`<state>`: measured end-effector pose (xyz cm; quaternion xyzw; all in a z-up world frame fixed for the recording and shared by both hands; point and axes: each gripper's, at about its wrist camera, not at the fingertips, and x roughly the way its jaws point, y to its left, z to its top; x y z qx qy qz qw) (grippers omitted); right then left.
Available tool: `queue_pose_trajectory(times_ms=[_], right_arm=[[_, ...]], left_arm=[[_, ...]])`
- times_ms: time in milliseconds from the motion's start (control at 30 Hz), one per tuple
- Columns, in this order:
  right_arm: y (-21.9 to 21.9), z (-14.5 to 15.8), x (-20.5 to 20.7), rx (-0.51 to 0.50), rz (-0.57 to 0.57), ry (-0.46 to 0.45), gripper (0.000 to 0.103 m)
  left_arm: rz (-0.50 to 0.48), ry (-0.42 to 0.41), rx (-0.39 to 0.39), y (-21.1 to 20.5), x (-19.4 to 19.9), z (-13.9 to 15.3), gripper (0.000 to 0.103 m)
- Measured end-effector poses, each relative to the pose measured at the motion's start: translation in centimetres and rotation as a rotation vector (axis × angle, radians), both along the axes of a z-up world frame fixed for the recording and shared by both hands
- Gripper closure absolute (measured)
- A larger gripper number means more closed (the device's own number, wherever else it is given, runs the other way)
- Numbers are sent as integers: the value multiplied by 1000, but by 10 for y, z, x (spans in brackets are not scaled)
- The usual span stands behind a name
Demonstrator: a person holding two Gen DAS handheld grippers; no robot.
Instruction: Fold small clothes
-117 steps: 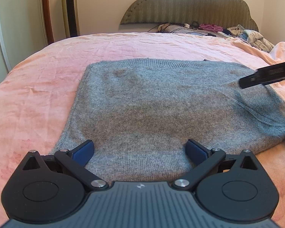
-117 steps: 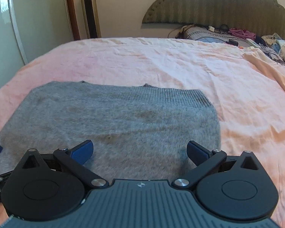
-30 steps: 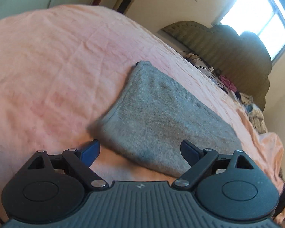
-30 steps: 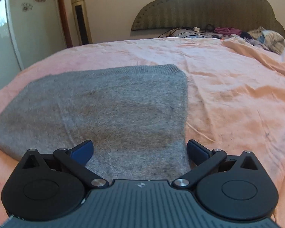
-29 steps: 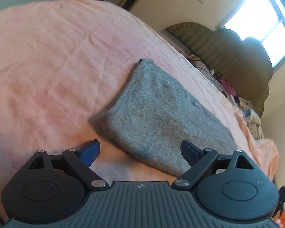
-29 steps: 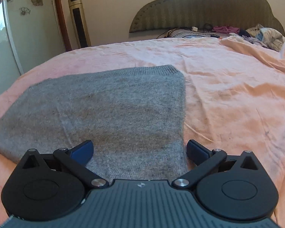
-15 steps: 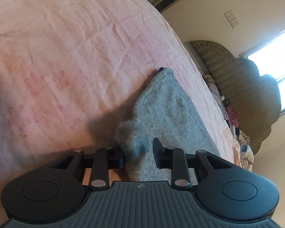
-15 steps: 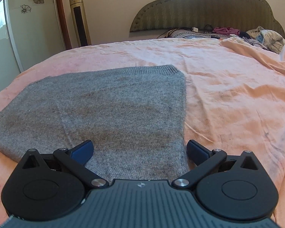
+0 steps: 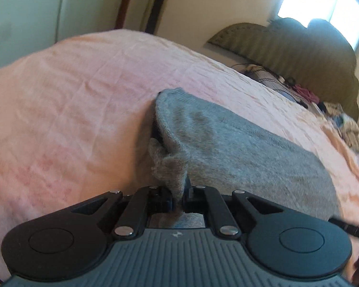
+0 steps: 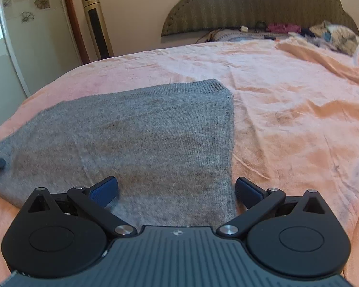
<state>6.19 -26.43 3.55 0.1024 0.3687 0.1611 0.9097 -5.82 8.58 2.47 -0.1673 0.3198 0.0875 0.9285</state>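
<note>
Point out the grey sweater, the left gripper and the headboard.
grey sweater (image 10: 143, 138): right wrist view, middle of the flat knit.
left gripper (image 9: 178, 197): left wrist view, between the fingertips pinching the sweater's corner.
headboard (image 10: 258, 7): right wrist view, middle of its ribbed face.

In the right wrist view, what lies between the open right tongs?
The near right corner of the grey sweater lies between the right tongs, whose blue pads stand wide apart and clear of it. Nothing else is there, in the right wrist view.

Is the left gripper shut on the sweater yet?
Yes. The left gripper is shut on the grey sweater, whose corner is bunched between its fingers.
</note>
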Motion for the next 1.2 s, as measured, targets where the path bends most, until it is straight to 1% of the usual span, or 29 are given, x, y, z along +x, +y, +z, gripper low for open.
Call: queue_pose_trajectory(times_ms=[33, 67, 133, 167, 200, 233, 300, 500, 633, 700, 767, 800, 833, 900, 933, 967, 1000, 1033, 1133, 1200], right_arm=[[0, 11, 7, 70, 0, 15, 0], [2, 21, 16, 132, 13, 27, 0], [16, 34, 39, 235, 83, 77, 0], [27, 38, 51, 280, 122, 107, 0], [41, 39, 64, 320, 164, 147, 0], [57, 39, 77, 352, 214, 196, 0], [95, 36, 98, 382, 297, 272, 0], [217, 40, 129, 276, 498, 348, 0], [287, 31, 141, 111, 559, 371, 0], [314, 24, 145, 6, 582, 373, 9], [333, 17, 143, -110, 625, 348, 27], [339, 15, 142, -160, 632, 331, 31], [344, 14, 143, -183, 637, 318, 33], [346, 15, 145, -195, 636, 311, 36], [347, 14, 145, -208, 637, 297, 47], [346, 14, 145, -224, 641, 277, 61], [344, 13, 145, -231, 652, 258, 68], [340, 12, 147, -223, 661, 253, 82], [320, 10, 158, -129, 666, 276, 88], [301, 14, 163, -51, 662, 281, 88]], left_arm=[[-32, -6, 61, -10, 0, 1, 96], [-68, -13, 140, -22, 0, 1, 96], [-118, -27, 274, -41, -2, -4, 96], [-141, -25, 322, -49, -4, -6, 96], [-156, -21, 349, -53, -4, -8, 96], [-164, -17, 357, -54, -5, -10, 96], [-167, -14, 354, -51, -5, -10, 96], [-192, -36, 383, -53, -7, -9, 96], [-231, -58, 409, -59, -10, -10, 96], [-239, -59, 403, -59, -9, -10, 96], [-240, -57, 398, -57, -9, -12, 96], [-239, -54, 397, -57, -9, -13, 96], [-240, -52, 395, -56, -9, -14, 97], [-241, -48, 390, -55, -8, -16, 97], [-241, -45, 391, -55, -7, -17, 97], [-243, -44, 392, -55, -7, -18, 97], [-245, -45, 394, -55, -8, -18, 97], [-247, -44, 399, -55, -7, -18, 97], [-254, -42, 412, -59, -7, -15, 96], [-264, -47, 422, -63, -8, -13, 96]])
